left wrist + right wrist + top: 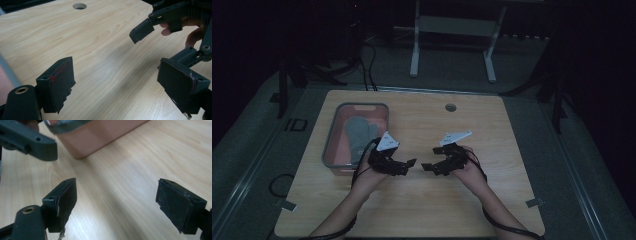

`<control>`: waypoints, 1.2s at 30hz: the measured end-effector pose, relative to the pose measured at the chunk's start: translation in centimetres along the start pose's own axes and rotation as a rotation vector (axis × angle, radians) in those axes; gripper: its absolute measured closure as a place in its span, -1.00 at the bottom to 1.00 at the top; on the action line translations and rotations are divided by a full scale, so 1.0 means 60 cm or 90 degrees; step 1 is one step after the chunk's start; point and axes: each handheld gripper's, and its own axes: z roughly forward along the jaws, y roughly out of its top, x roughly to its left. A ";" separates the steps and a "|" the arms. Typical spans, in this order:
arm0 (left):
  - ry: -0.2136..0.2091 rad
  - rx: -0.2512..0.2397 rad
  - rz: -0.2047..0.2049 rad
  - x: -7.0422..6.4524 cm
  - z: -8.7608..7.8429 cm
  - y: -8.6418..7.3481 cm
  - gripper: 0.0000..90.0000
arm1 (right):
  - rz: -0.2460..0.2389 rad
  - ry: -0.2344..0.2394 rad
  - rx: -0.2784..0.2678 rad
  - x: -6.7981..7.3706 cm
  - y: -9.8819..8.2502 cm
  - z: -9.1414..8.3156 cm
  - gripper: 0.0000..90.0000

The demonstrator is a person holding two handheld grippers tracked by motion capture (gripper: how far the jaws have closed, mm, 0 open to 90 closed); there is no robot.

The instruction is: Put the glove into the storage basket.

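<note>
L gripper (412, 163) & R gripper (426, 166) face each other over wooden table (462, 200), both w/ jaws apart, nothing between; grey cloth (358, 136) in pink bin (330, 145).

The high view is dim with dark surroundings, while both gripper views are brighter, with near parts softly blurred.

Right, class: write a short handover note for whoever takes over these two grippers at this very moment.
Left gripper: jaws open, nothing between them, low over the table, just right of the bin.
Right gripper: jaws open, holding nothing, facing the left one tip to tip over bare wood.
Things: pink bin with a grey rim at the table's left; a grey cloth-like item lies inside it.
Done: nothing picked up that can be seen.
Left: probably reach into the bin for the grey item; that is a guess.
</note>
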 end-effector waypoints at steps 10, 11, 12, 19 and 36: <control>-0.040 0.013 0.043 -0.040 0.032 -0.021 -0.67 | -0.007 0.009 0.019 0.002 -0.063 -0.027 -0.62; -0.043 0.018 0.048 -0.043 0.035 -0.023 -0.67 | -0.006 0.008 0.019 0.002 -0.069 -0.030 -0.62; -0.050 0.018 0.047 -0.046 0.039 -0.026 -0.68 | -0.004 0.006 0.018 0.001 -0.075 -0.033 -0.62; -0.071 0.034 0.068 -0.061 0.059 -0.048 -0.68 | -0.005 -0.003 0.027 -0.010 -0.117 -0.047 -0.63; -0.107 0.039 0.132 -0.086 0.075 -0.082 -0.68 | -0.042 -0.027 0.019 -0.015 -0.180 -0.065 -0.65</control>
